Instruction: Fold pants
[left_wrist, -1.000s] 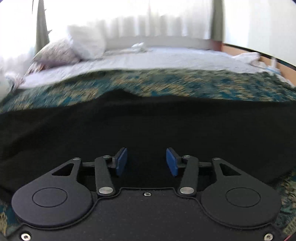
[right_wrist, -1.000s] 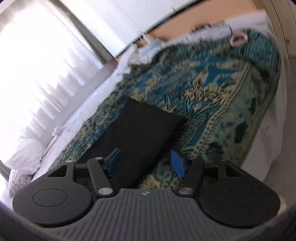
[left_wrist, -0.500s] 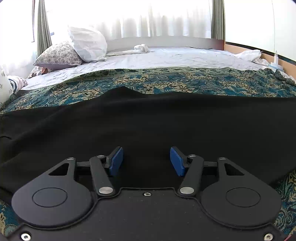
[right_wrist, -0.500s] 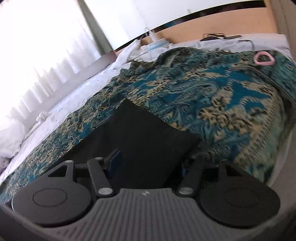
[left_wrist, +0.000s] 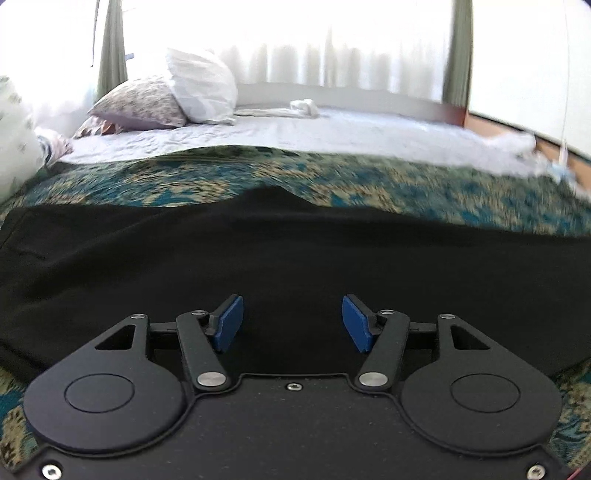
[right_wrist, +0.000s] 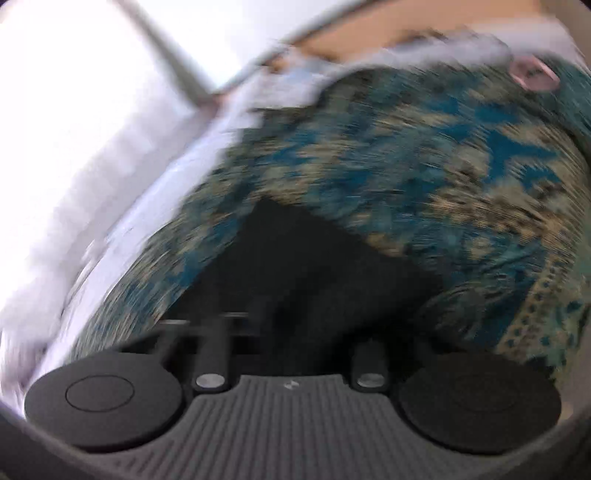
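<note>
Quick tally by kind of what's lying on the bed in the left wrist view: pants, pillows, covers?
Black pants: 1
Pillows: 2, one white, one floral
Covers: 2, teal patterned bedspread, white sheet
Total: 5

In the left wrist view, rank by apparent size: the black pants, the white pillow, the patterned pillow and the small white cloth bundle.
1. black pants, largest, though nearest the camera.
2 and 3. white pillow and patterned pillow look about alike; overlap makes ranking unsure.
4. white cloth bundle, smallest, also farthest.
</note>
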